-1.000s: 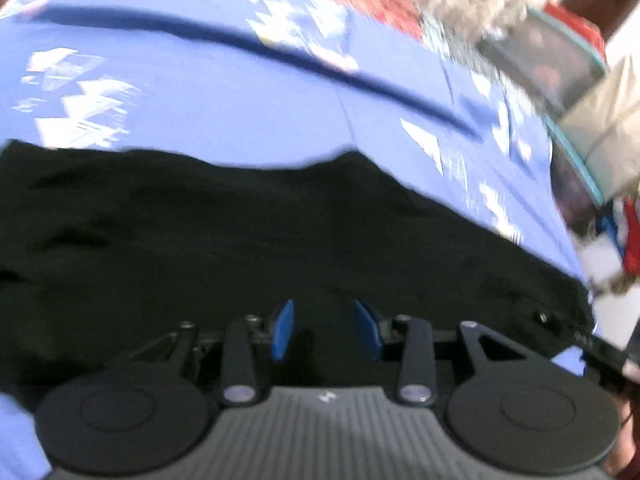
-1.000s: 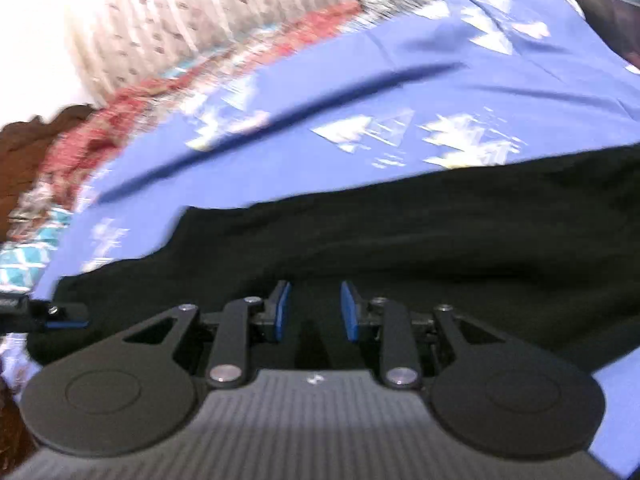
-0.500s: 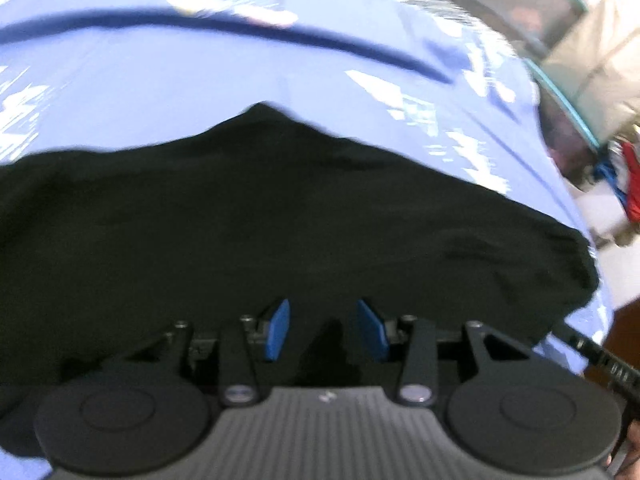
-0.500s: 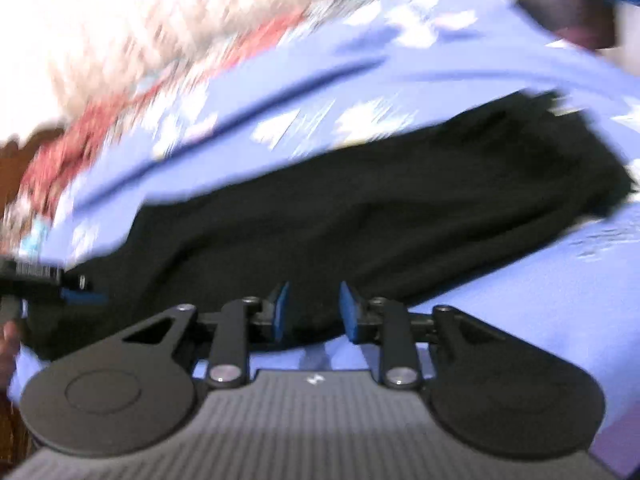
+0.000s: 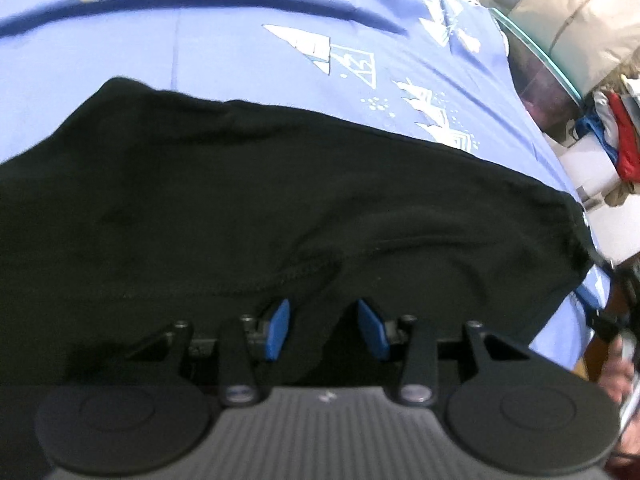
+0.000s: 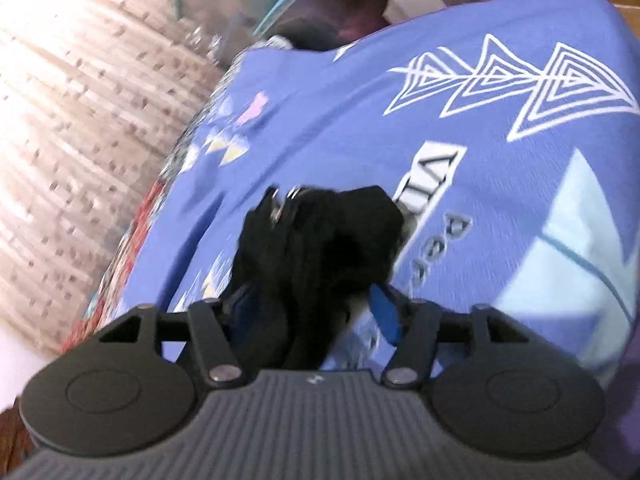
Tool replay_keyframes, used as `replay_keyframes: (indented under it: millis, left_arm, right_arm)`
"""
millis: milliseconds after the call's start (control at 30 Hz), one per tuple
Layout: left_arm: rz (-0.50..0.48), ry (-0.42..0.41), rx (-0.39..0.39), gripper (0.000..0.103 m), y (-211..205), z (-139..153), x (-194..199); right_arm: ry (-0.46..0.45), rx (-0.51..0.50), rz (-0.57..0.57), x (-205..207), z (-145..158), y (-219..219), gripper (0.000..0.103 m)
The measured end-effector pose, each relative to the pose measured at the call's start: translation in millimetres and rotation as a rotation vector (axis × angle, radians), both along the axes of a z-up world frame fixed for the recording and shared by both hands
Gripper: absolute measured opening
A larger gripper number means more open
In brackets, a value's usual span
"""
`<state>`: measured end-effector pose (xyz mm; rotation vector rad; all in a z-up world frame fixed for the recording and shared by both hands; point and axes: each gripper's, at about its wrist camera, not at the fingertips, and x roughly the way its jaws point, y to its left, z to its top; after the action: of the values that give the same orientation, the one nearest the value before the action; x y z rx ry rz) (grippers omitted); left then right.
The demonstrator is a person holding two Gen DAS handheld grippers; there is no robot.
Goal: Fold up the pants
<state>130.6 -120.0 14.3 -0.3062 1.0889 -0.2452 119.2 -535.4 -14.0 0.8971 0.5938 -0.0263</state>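
Two grippers | left gripper [image 5: 324, 330] jaws spread over black pants [image 5: 240, 208] | right gripper [image 6: 312, 316] jaws spread around pants end | blue bedsheet [image 5: 224, 36]

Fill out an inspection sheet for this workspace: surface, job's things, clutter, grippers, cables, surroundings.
Surface: blue bedsheet with white triangle prints, creased.
Job's things: black pants spread wide on the sheet in the left wrist view; in the right wrist view a bunched part runs between the gripper's blue fingers.
Clutter: nothing seen on the sheet itself.
Grippers: left gripper over the pants, fingers apart, gripping nothing; right gripper has fabric between its fingers, grip unclear because of blur.
Cables: nothing seen.
Surroundings: patterned curtain in bright light; red and blue clothes piled beside the bed; glass-topped table beyond the sheet's edge.
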Motion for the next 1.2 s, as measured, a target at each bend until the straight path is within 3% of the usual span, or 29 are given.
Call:
replay_keyframes:
  millis: [133, 167, 200, 233, 300, 500, 633, 700, 733, 767, 833, 900, 1033, 1133, 1200]
  left_arm:
    - [0.006, 0.009, -0.019, 0.039, 5.6, 1.9, -2.2]
    - [0.013, 0.012, -0.03, 0.039, 6.1, 1.5, -0.4]
    - [0.021, 0.012, -0.042, 0.04, 8.4, 2.0, -1.3]
    - [0.028, 0.012, -0.05, 0.04, 10.5, 3.2, -1.3]
    - [0.049, 0.011, -0.082, 0.04, 13.6, 6.3, -2.0]
    - [0.125, -0.031, -0.217, 0.041, 44.1, 19.4, -18.7]
    - [0.156, -0.035, -0.242, 0.042, 62.6, 19.7, -31.9]
    - [0.172, -0.025, -0.248, 0.043, 71.4, 16.9, -37.4]
    - [0.179, -0.018, -0.254, 0.043, 76.4, 15.2, -40.4]
    - [0.185, -0.012, -0.261, 0.043, 79.8, 14.1, -42.5]
    - [0.192, -0.011, -0.276, 0.044, 85.0, 14.5, -47.1]
    - [0.192, -0.019, -0.287, 0.045, 90.3, 16.1, -52.8]
    - [0.184, -0.047, -0.342, 0.045, 101.1, 19.2, -64.9]
    - [0.192, -0.067, -0.363, 0.045, 112.4, 21.7, -79.7]
    - [0.201, -0.085, -0.37, 0.045, 124.1, 23.9, -93.6]
  right_arm:
    - [-0.003, -0.061, -0.033, 16.3, 0.1, 4.0, 0.067]
    - [0.007, -0.087, -0.027, 21.6, 1.5, 7.0, 0.058]
    - [0.015, -0.109, -0.022, 26.2, 4.1, 10.0, 0.027]
    - [0.017, -0.105, 0.004, 30.3, 4.8, 11.8, 0.016]
    - [-0.007, -0.136, 0.04, 27.8, 17.0, 24.4, 0.016]
    - [-0.207, -0.594, 0.36, 8.8, 74.2, 131.1, 0.016]
    - [-0.282, -0.916, 0.663, -10.9, 65.0, 221.8, 0.018]
    - [-0.254, -1.009, 0.793, -16.2, 46.4, 255.2, 0.028]
    - [-0.225, -1.024, 0.846, -16.1, 36.6, 266.5, 0.034]
    - [-0.196, -1.033, 0.894, -16.5, 26.6, 276.5, 0.048]
    - [-0.193, -1.079, 0.911, -26.4, 19.2, 288.8, 0.052]
    - [-0.252, -1.082, 0.927, -42.6, 30.2, 289.5, 0.062]
    - [-0.331, -0.901, 0.947, -54.5, 63.0, 273.7, 0.062]
    - [-0.321, -0.771, 0.884, -43.6, 71.7, 262.6, 0.059]
    - [-0.251, -0.675, 0.837, -27.3, 63.6, 260.0, 0.042]
